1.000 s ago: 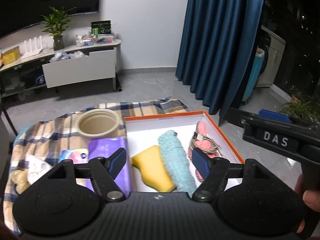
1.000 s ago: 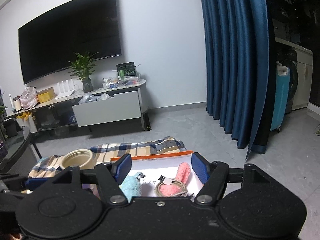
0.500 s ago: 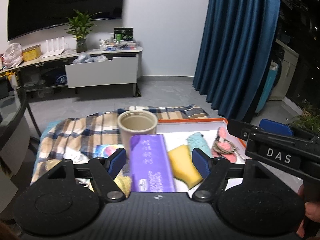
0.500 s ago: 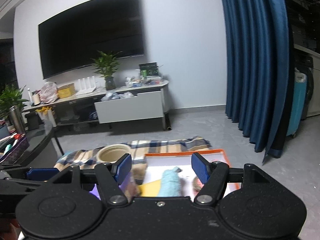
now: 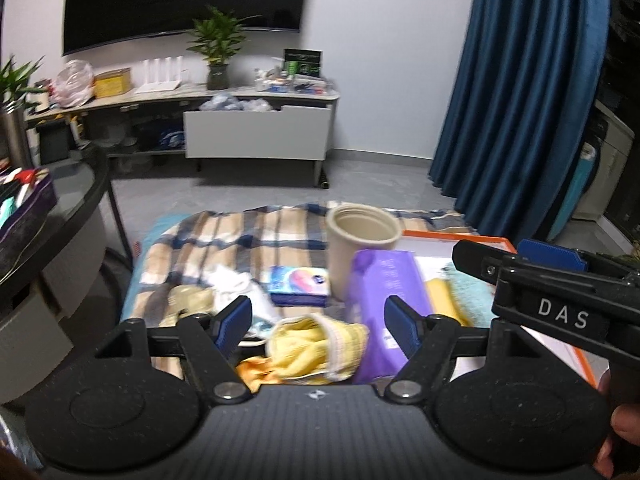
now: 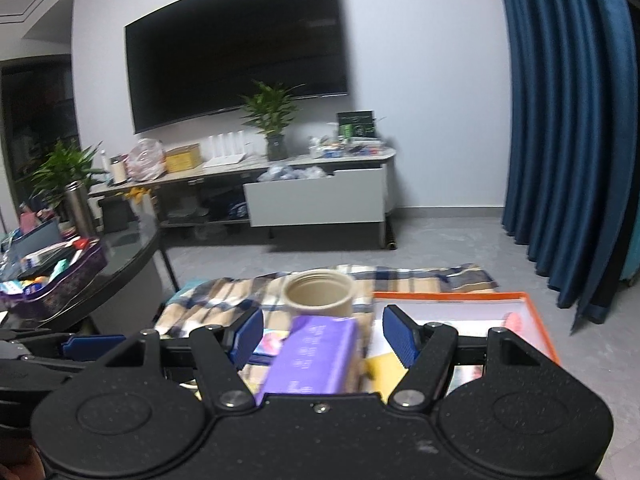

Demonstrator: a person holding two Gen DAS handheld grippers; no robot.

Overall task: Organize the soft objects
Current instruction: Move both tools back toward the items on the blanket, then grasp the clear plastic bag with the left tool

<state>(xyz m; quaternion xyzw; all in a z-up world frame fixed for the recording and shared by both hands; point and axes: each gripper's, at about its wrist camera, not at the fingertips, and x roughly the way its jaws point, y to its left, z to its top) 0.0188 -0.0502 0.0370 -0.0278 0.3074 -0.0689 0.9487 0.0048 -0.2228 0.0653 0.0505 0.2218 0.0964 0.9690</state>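
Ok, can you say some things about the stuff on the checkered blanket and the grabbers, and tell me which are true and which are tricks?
1. The beige cup stands upright on the plaid blanket. True.
2. The left gripper is squeezing the purple pack. False: its jaws are open, holding nothing.
3. The yellow cloth lies in the orange-rimmed box. False: it lies outside, on the blanket.
4. The right gripper is open. True.
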